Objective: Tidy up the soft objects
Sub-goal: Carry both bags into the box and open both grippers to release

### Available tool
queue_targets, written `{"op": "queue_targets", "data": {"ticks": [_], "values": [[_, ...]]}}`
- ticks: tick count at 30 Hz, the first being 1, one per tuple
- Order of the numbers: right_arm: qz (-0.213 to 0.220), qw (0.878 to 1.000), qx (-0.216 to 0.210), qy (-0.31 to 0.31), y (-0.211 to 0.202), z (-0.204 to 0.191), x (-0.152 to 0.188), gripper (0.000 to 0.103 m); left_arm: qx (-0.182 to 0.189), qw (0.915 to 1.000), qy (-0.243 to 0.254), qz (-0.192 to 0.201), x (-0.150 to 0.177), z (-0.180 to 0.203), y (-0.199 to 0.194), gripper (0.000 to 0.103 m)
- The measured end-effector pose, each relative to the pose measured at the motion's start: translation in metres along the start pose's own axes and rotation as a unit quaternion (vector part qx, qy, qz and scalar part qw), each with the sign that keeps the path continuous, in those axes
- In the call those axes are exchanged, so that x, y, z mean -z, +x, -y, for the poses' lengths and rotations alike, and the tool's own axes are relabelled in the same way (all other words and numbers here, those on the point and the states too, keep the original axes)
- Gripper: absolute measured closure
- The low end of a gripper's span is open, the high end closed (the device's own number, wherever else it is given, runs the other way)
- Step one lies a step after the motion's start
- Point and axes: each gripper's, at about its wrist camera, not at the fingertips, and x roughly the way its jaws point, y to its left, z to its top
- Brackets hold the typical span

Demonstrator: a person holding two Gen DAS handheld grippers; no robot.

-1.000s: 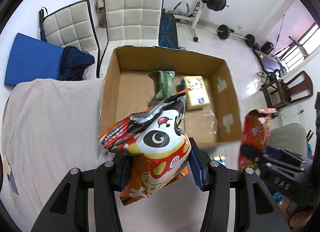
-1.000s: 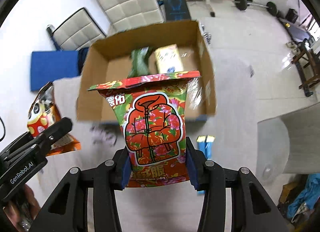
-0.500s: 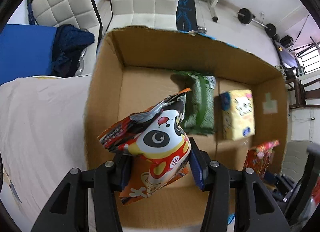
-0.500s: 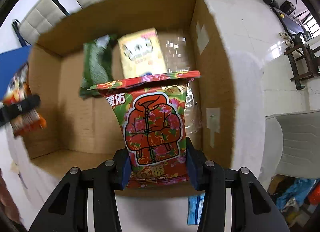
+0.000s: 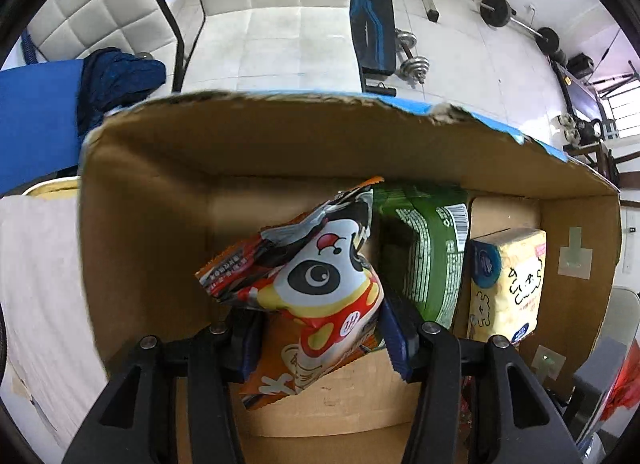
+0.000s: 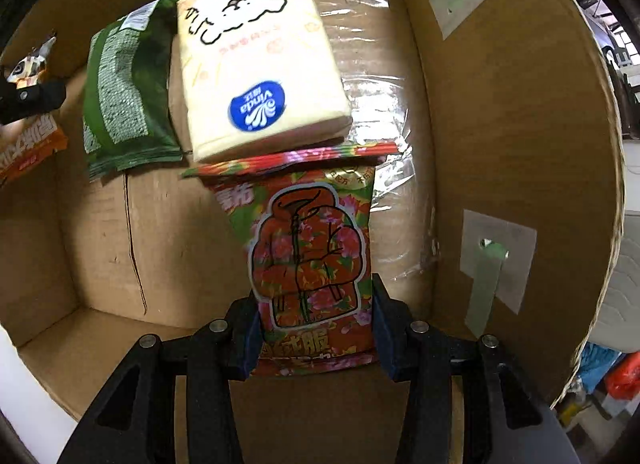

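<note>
My left gripper (image 5: pixel 320 338) is shut on a panda snack bag (image 5: pixel 316 288) and holds it inside the open cardboard box (image 5: pixel 152 200), near its left half. My right gripper (image 6: pixel 314 338) is shut on a red floral snack bag (image 6: pixel 310 252) and holds it low inside the box (image 6: pixel 512 112), near the right wall. On the box floor lie a green packet (image 6: pixel 124 92) and a yellow tissue pack (image 6: pixel 256 60), both also in the left wrist view as the green packet (image 5: pixel 430 248) and the tissue pack (image 5: pixel 508 284). The panda bag also shows at the right wrist view's left edge (image 6: pixel 28 144).
The box stands on a surface covered with a pale cloth (image 5: pixel 36 284). Behind it are white padded chairs (image 5: pixel 280 20), a blue mat (image 5: pixel 36 116) and gym weights (image 5: pixel 496 10). Clear plastic film (image 6: pixel 384 76) lies on the box floor at the right.
Both grippers have moved forward and down into the box with their bags. The box walls now fill both views, and the green packet and tissue pack look much closer.
</note>
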Motion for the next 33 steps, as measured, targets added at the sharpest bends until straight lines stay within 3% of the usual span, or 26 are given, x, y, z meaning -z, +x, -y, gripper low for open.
{"op": "queue_targets", "data": {"ticks": [6,10,14,17,19,22,33], "values": [[0.005,1.0,0.0,-0.013,-0.013,-0.006,0.003,0.05,0.014,0.9995,-0.007,-0.026,-0.003,0.0,0.004,0.052],[0.013,1.0,-0.001,-0.023,-0.024,-0.014,0.005,0.036,0.012,0.9998,-0.009,-0.011,-0.002,-0.001,-0.007,0.04],[0.024,0.999,0.0,-0.023,-0.035,-0.018,0.01,0.034,0.003,0.9999,-0.007,0.01,0.002,-0.002,-0.026,0.027],[0.036,0.999,-0.013,-0.016,-0.048,-0.02,0.015,0.019,-0.004,0.9997,0.001,0.025,0.011,0.0,-0.041,0.024],[0.045,0.999,-0.016,-0.013,-0.059,-0.015,0.011,0.012,-0.008,0.9994,0.001,0.035,0.02,-0.002,-0.051,0.008],[0.061,0.998,-0.023,-0.007,-0.073,-0.015,0.021,0.0,-0.009,0.9985,-0.003,0.055,0.038,-0.006,-0.066,0.006],[0.134,0.99,-0.035,0.009,-0.122,0.018,0.079,0.0,-0.015,0.992,-0.037,0.12,0.145,-0.03,-0.11,0.003]]}}
